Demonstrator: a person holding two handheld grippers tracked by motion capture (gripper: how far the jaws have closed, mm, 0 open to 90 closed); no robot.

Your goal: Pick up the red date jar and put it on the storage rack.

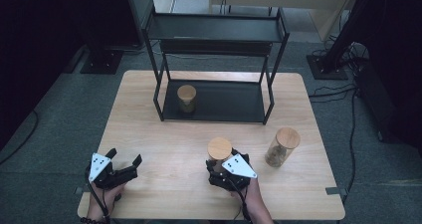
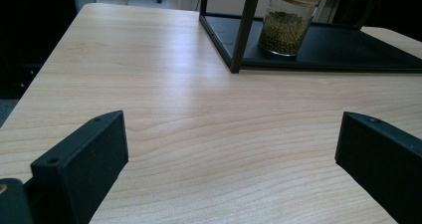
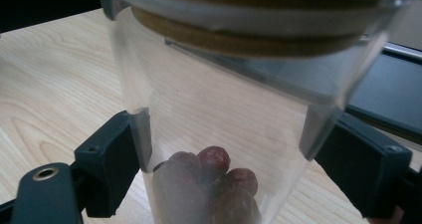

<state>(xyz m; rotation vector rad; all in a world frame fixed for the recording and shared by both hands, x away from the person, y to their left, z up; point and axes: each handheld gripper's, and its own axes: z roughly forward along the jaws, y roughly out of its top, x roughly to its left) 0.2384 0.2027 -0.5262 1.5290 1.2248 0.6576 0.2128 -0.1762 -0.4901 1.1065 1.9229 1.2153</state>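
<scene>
A glass jar with a wooden lid (image 1: 219, 148) stands near the table's front, right of centre. My right gripper (image 1: 219, 160) has a jaw on each side of it, and in the right gripper view both pads touch the clear wall of the jar (image 3: 224, 99), which holds a few dark red fruits at the bottom. My left gripper (image 1: 124, 156) rests at the front left with its jaws wide apart. The left gripper view has bare wood between those jaws (image 2: 231, 139).
A black two-tier rack (image 1: 229, 102) stands at the back of the wooden table (image 1: 164, 134). A lidded jar of green beans (image 1: 186, 97) (image 2: 288, 25) sits on the left of its lower shelf. Another lidded jar (image 1: 281, 147) stands at the right, near my right gripper.
</scene>
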